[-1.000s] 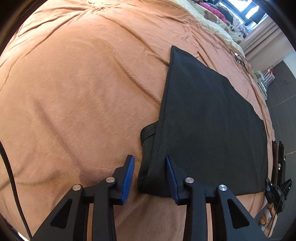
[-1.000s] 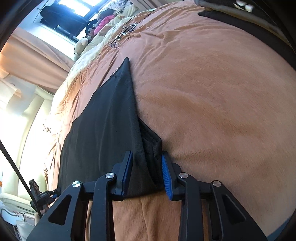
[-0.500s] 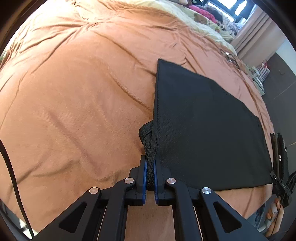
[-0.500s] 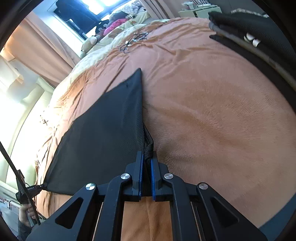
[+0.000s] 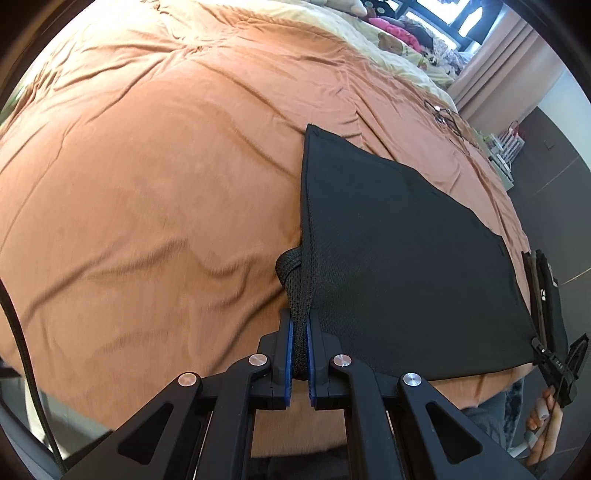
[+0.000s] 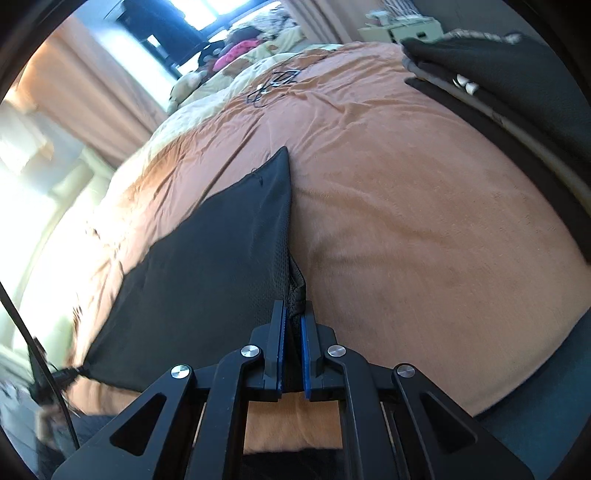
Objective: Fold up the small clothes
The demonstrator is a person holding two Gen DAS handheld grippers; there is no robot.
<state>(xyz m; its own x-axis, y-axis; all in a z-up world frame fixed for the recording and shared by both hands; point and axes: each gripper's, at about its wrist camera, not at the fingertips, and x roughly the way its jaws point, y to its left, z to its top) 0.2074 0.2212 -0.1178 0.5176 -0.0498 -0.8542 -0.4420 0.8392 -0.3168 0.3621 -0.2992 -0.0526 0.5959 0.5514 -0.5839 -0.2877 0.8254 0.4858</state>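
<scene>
Both grippers went from spread to clamped w/in the last sec: left gripper (image 5: 299,350) pinches one near corner of the black garment (image 5: 399,258), right gripper (image 6: 292,347) the other. I reckon I'm set to lift & fold. Garment's flat, dark mesh, smooth, on the orange bedspread (image 5: 147,184), near edge.

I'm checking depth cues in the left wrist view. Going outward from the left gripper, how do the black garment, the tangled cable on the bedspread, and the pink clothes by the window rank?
1. Black garment: pinched at its near corner in the left gripper.
2. Tangled cable: on the orange bedspread, beyond the garment, upper right.
3. Pink clothes: at the bed's far end by the window, top right.
</scene>
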